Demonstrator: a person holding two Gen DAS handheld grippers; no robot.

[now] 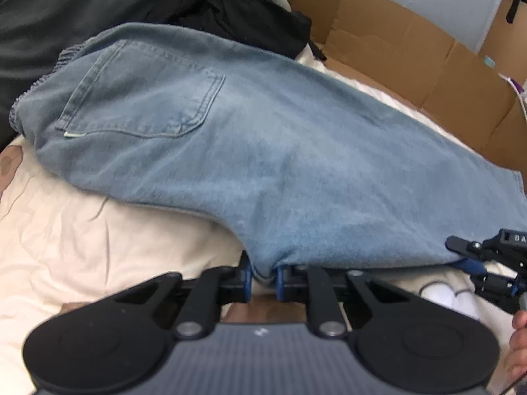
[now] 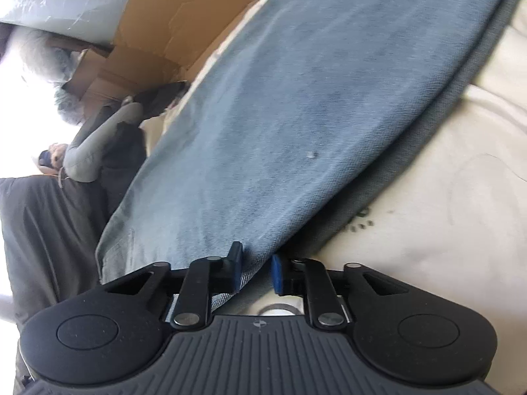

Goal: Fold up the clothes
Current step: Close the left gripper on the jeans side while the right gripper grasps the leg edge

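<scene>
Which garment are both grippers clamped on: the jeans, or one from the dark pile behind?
The light blue jeans, spread on the cream bedding; the dark clothes lie untouched beyond the waistband.

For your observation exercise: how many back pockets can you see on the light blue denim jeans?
1: a stitched patch pocket near the elastic waistband, upper left in the left wrist view. Another may be hidden by folding.

Cream, wrinkled bed [image 1: 98, 230] carrying everything. Light blue jeans [image 1: 263, 148] spread across it, back pocket up, elastic waistband toward the far left, lower edge lifted off the sheet. Dark clothes [image 1: 247, 16] heaped beyond the waistband, touching it. Flattened brown cardboard [image 1: 411, 49] standing along the bed's far edge.
</scene>
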